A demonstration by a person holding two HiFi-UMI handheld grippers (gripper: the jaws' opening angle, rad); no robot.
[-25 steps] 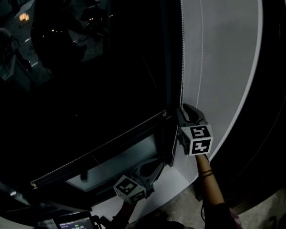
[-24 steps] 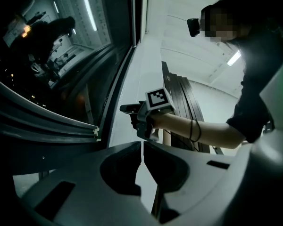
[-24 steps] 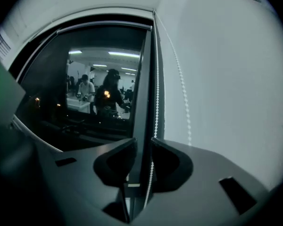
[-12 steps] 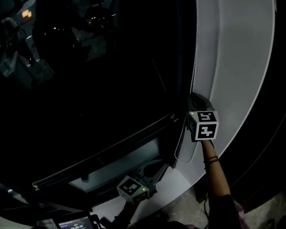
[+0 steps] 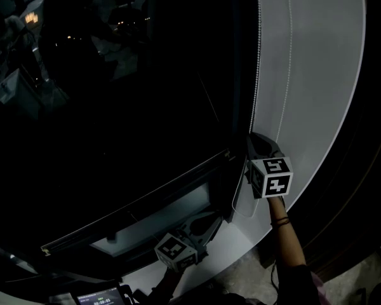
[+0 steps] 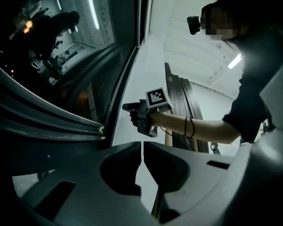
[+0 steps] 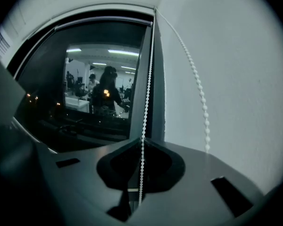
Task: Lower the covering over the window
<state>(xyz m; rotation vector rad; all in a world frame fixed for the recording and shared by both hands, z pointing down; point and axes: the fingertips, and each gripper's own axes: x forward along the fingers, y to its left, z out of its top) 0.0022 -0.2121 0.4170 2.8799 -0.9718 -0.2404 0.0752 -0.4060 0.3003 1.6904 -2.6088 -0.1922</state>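
A white bead chain (image 7: 146, 102) hangs in front of the dark window's (image 5: 114, 107) right frame; its second strand (image 7: 199, 98) hangs along the white wall. My right gripper (image 7: 142, 145) has just been closing, and its jaws now meet on the nearer strand, which runs down between them. From the head view this gripper (image 5: 251, 143) sits at the chain (image 5: 257, 62) beside the frame. The covering's rolled edge (image 7: 104, 21) stays at the window's top. Lower down, my left gripper (image 6: 142, 147) is shut with nothing in it and sits near the sill (image 5: 206, 224).
The window's lower frame rail (image 5: 133, 205) slants across below the glass. A white curved wall (image 5: 317, 75) lies right of the chain. The person's forearm (image 6: 193, 126) reaches to the right gripper (image 6: 132, 111). Room lights reflect in the glass.
The right gripper stays at the chain beside the window frame, and the camera's framing has shifted a little. The left gripper has not moved.
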